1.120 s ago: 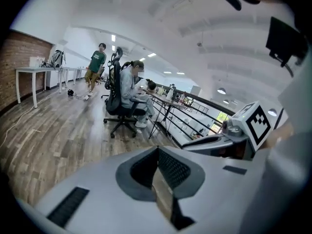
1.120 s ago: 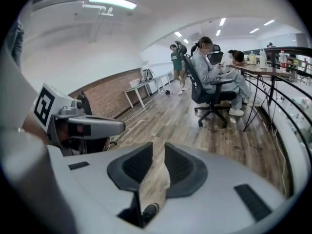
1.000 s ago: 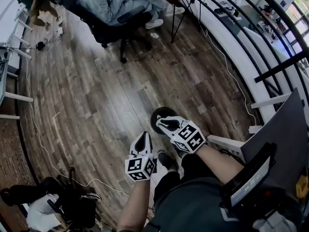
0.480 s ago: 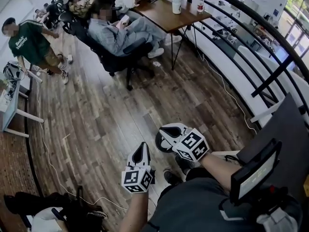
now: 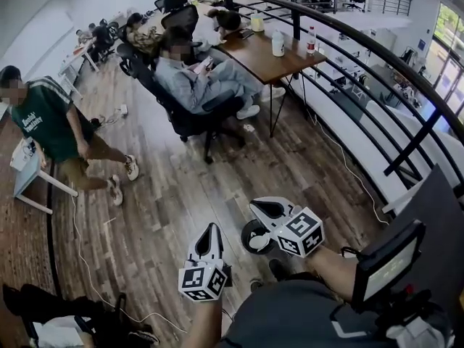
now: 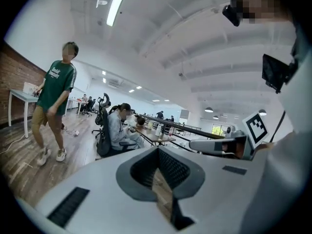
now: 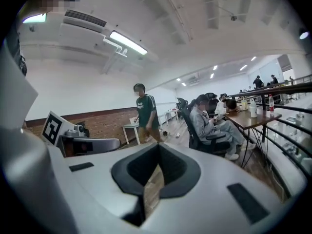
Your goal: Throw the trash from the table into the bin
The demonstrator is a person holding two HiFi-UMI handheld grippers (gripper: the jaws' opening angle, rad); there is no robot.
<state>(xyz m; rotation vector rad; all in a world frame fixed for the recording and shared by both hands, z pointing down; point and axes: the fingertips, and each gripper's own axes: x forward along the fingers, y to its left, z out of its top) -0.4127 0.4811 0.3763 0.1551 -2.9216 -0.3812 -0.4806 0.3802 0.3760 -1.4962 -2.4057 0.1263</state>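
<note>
The head view alone takes in the wooden floor (image 5: 167,194), the curved black railing (image 5: 377,56) and the brown table (image 5: 257,53), which stands well away from both grippers. A seated person (image 5: 196,85) is beside the table and a standing person in a green shirt (image 5: 43,122) is at the far left. Only the gripper views show the ceiling with its light strip (image 7: 127,42) and the brick wall (image 7: 100,123). The left gripper (image 5: 212,228) and right gripper (image 5: 259,207) are held side by side near the camera, each with its jaws pressed together on nothing; each gripper view shows only floor through the slit. Just below the right gripper, a round dark-rimmed thing (image 5: 245,236) sits on the floor with something pale inside; I cannot tell whether it is the bin. On the table stand a white cup (image 5: 277,44) and a bottle (image 5: 312,40), their contents too small to make out; which item is trash I cannot tell.
</note>
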